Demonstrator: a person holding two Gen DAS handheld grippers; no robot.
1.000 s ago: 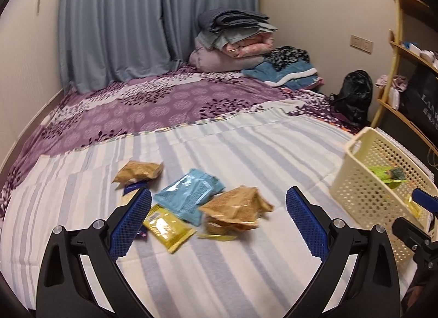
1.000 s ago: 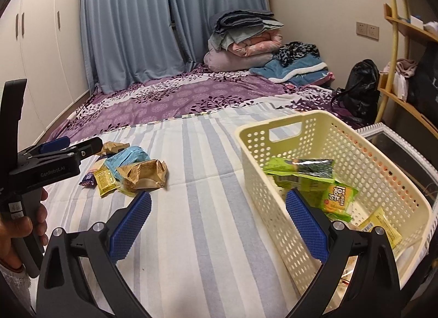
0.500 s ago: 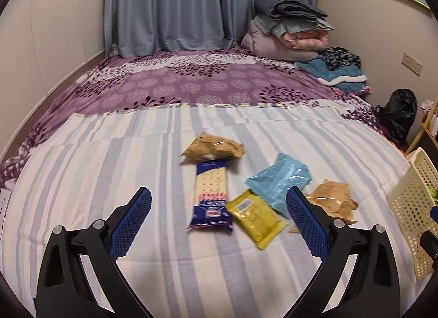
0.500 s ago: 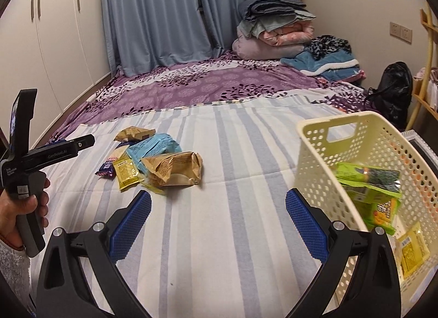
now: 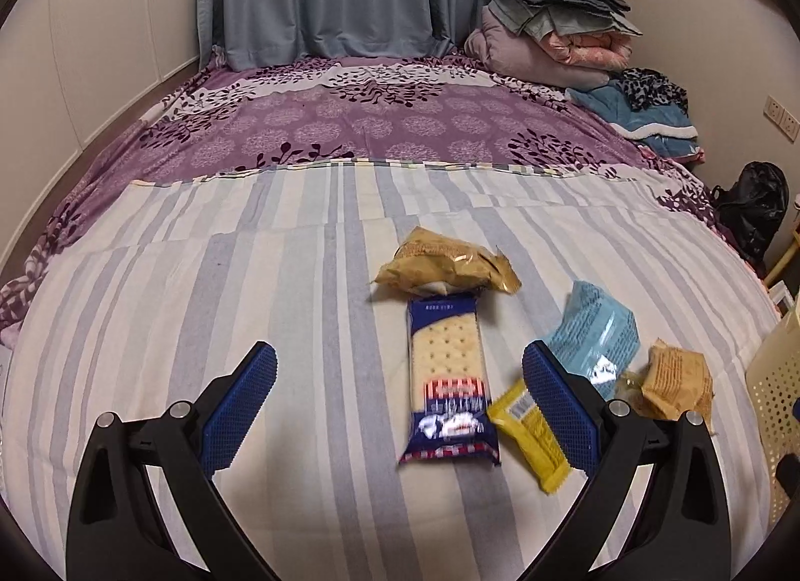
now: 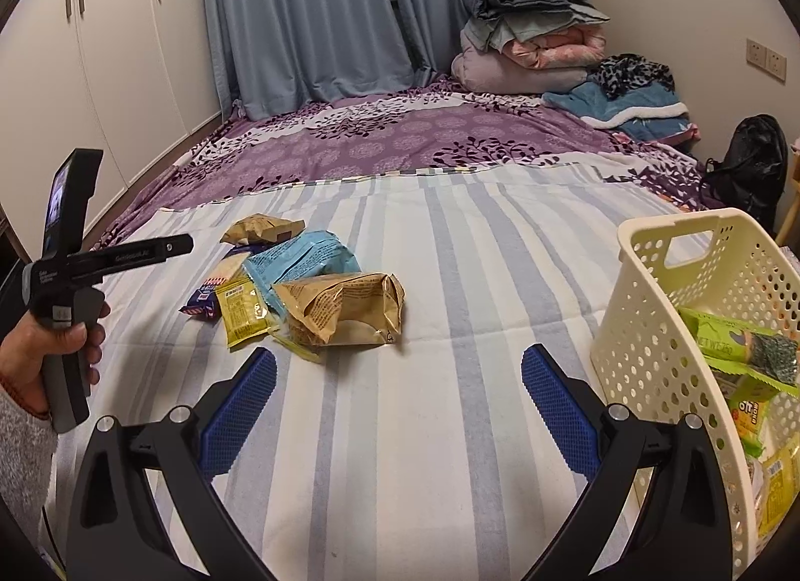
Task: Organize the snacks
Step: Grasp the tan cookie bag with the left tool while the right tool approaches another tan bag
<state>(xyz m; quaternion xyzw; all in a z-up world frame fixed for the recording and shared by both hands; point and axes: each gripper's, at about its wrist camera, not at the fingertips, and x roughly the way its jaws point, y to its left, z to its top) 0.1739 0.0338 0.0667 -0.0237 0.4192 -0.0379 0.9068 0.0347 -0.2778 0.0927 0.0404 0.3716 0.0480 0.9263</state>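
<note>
Your left claw (image 5: 397,401) is spread wide and holds nothing, hovering low over the striped sheet of the bed (image 5: 280,281). The blue cracker pack (image 5: 447,376) lies lengthwise between its 2 fingers, and the yellow packet (image 5: 525,436) sits just beside that, partly under the right blue pad (image 5: 560,406). A tan bag (image 5: 445,268) touches the far end of the cracker pack. The light blue pouch (image 5: 597,331) and a second tan bag (image 5: 677,383) lie farther right.

Your right claw (image 6: 398,401) is also spread and empty, above bare sheet. Just ahead of it sits the same heap of 5 snacks, the crumpled tan bag (image 6: 345,308) nearest. The cream basket (image 6: 655,331) stands on the bed to the right, its wall just beside the right pad, with green packets (image 6: 740,343) and yellow ones inside. Your left hand (image 6: 47,356) grips its handle at the left edge of this view.
</note>
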